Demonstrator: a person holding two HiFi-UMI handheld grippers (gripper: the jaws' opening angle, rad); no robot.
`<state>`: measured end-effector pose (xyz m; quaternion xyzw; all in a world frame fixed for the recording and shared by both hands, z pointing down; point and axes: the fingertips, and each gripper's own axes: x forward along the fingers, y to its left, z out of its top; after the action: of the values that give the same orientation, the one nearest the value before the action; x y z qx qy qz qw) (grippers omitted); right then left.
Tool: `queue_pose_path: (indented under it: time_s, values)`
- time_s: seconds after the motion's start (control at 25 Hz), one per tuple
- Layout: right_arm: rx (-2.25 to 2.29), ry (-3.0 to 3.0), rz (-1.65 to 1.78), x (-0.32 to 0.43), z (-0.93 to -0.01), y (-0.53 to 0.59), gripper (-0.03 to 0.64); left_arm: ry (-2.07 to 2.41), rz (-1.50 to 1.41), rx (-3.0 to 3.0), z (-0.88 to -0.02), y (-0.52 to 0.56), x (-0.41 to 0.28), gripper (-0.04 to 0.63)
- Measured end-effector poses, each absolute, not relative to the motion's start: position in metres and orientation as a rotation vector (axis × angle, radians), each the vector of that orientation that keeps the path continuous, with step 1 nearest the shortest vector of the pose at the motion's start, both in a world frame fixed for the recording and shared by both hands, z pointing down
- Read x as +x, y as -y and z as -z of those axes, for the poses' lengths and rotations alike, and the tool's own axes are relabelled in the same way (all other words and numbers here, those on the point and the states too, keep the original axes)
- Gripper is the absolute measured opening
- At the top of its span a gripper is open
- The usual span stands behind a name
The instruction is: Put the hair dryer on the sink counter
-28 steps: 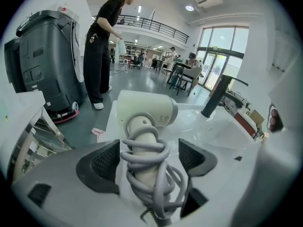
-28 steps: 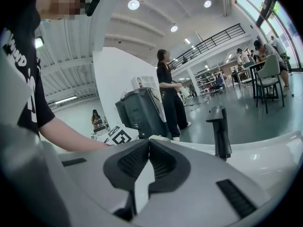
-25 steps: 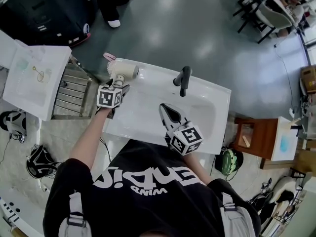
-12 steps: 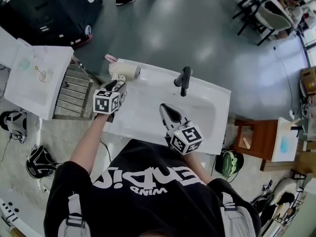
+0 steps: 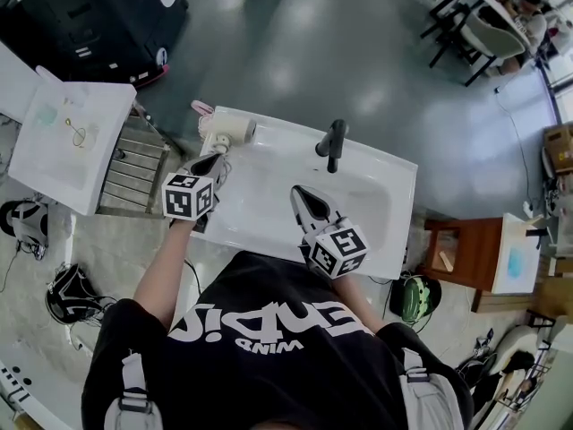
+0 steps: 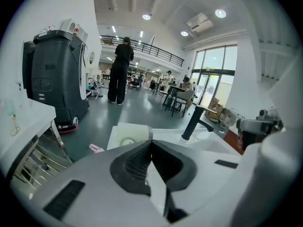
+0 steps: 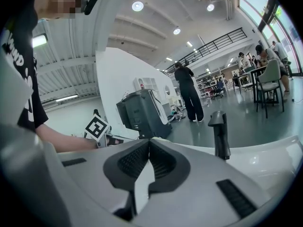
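You are standing over a grey-green floor (image 5: 358,52), leaning over the white sink worktop (image 5: 260,218) that is filling the middle of the head view. A big dark machine (image 5: 89,16) is sitting at the far left, and a white side table (image 5: 63,150) is standing left of the worktop with a metal rack (image 5: 134,164) between the two. A wooden stool (image 5: 461,249) is sitting off the worktop's right end.

You are holding the left gripper (image 5: 218,158) over the worktop's left edge, pointing at the far-left corner. Its fingers are closing fully together, pad against pad, with nothing between them. You are holding the right gripper (image 5: 300,195) over the near part of the basin, well apart from the left one. Its fingers are clenched on nothing as well, as the right gripper view is showing.

The black faucet (image 5: 333,141) is standing upright at the back of the basin, ahead of the right gripper.

The cream hair dryer (image 5: 228,133) is lying on the far-left corner of the worktop, its barrel pointing towards the faucet. It is sitting just beyond the left gripper's fingertips and is not being gripped. The left gripper view is showing its rounded end right above the closed fingers.
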<state>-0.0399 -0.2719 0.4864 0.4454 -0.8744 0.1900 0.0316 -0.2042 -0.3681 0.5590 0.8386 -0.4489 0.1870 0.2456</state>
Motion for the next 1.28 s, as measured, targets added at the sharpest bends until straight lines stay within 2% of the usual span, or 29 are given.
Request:
queue_pose_path:
  time_s: [1.0,1.28]
  values:
    - [1.325,2.835,-0.435,-0.041,-0.43,0.266,0.018,1.094,-0.09,2.646,-0.422,0.277,-0.175,0.02]
    - [1.318,2.87,-0.385,-0.041,-0.415,0.264,0.018,1.118,-0.052,2.682,-0.408,0.271,-0.174,0.02]
